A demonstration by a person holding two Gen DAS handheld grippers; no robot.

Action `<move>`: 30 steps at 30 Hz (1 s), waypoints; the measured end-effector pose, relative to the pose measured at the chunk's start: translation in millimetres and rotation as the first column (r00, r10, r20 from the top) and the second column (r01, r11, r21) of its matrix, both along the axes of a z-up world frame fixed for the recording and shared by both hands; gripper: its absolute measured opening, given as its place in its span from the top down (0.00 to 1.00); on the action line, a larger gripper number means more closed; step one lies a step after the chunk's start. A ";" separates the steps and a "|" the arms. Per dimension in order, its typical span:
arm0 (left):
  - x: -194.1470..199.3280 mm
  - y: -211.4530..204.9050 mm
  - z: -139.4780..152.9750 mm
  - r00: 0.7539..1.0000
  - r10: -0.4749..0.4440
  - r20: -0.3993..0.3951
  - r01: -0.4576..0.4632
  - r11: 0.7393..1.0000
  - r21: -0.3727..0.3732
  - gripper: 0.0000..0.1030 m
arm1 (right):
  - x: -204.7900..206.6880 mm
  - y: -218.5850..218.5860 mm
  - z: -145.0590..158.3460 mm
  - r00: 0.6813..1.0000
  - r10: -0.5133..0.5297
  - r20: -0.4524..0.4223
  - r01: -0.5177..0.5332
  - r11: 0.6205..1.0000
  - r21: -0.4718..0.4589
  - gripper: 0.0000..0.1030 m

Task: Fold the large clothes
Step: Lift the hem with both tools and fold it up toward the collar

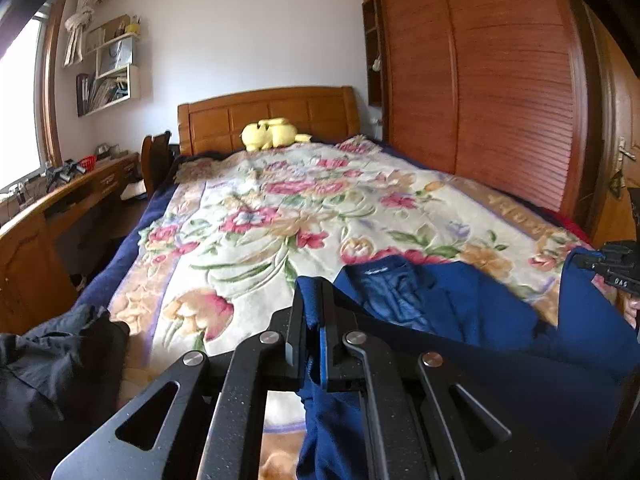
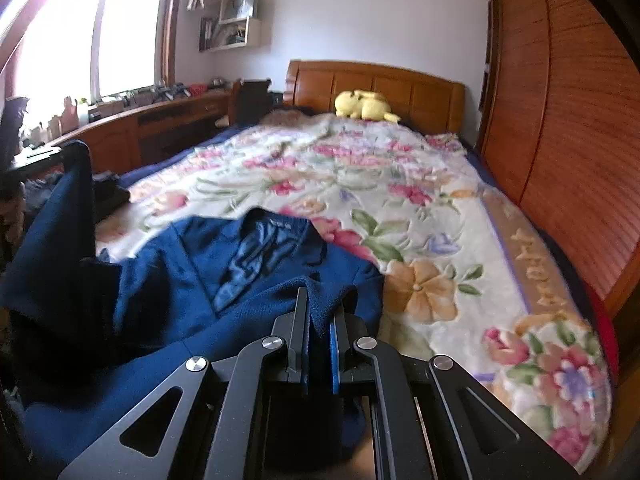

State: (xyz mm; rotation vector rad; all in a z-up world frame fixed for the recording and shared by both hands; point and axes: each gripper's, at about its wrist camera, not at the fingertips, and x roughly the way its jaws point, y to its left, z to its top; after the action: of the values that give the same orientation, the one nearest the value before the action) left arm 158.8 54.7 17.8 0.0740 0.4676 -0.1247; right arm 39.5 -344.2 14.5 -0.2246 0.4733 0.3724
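A dark blue coat (image 1: 472, 312) with a shiny blue lining lies spread over the foot of the bed, collar toward the headboard. My left gripper (image 1: 314, 292) is shut on a fold of its blue cloth. In the right wrist view the same coat (image 2: 168, 280) fills the lower left, and my right gripper (image 2: 320, 304) is shut on a raised edge of it. The right gripper (image 1: 616, 268) also shows at the right edge of the left wrist view, pinching a coat corner. The left gripper (image 2: 64, 152) appears at the far left of the right wrist view, holding a lifted coat corner.
A floral blanket (image 1: 280, 208) covers the bed, with a yellow plush toy (image 1: 272, 134) by the wooden headboard (image 1: 264, 114). A black garment (image 1: 52, 360) lies at the bed's near left corner. A wooden desk (image 1: 60, 200) runs along the left, a wardrobe (image 1: 500, 80) along the right.
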 end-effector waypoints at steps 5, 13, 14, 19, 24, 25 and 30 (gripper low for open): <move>37.2 4.2 -26.2 0.998 0.022 -0.057 -0.023 1.000 -0.005 0.95 | 58.8 10.9 -18.9 0.998 -0.017 -0.059 0.019 0.999 0.028 0.93; 97.1 11.8 -31.7 0.996 0.064 -0.055 -0.061 0.997 0.049 0.95 | 166.8 16.8 -14.1 0.997 -0.062 -0.046 0.062 0.998 -0.010 0.93; 106.7 14.3 -28.9 0.996 0.074 -0.053 -0.071 0.996 0.052 0.95 | 177.7 15.9 -5.9 0.997 -0.078 -0.026 0.078 0.997 -0.015 0.93; 133.6 19.6 -14.7 0.995 0.090 -0.037 -0.089 0.996 0.029 0.95 | 226.0 13.2 25.7 0.987 -0.158 0.038 0.157 0.987 0.037 0.93; 150.8 18.6 -7.9 0.995 0.091 -0.043 -0.091 0.996 -0.001 0.95 | 255.9 27.4 40.8 0.980 -0.196 0.035 0.192 0.977 0.098 0.93; 153.2 18.0 -9.3 0.995 0.086 -0.055 -0.087 0.996 -0.008 0.95 | 260.7 36.3 36.2 0.981 -0.193 0.035 0.191 0.980 0.064 0.93; 157.6 11.4 -31.3 0.987 0.061 -0.146 -0.061 0.998 0.003 0.92 | 264.1 67.6 4.5 0.989 -0.143 -0.042 0.141 0.989 -0.051 0.91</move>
State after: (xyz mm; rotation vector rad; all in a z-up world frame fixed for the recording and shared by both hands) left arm 316.5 66.0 -13.6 0.0491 0.6158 -0.0704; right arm 303.6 -276.6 19.0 -0.2274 0.5405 0.2272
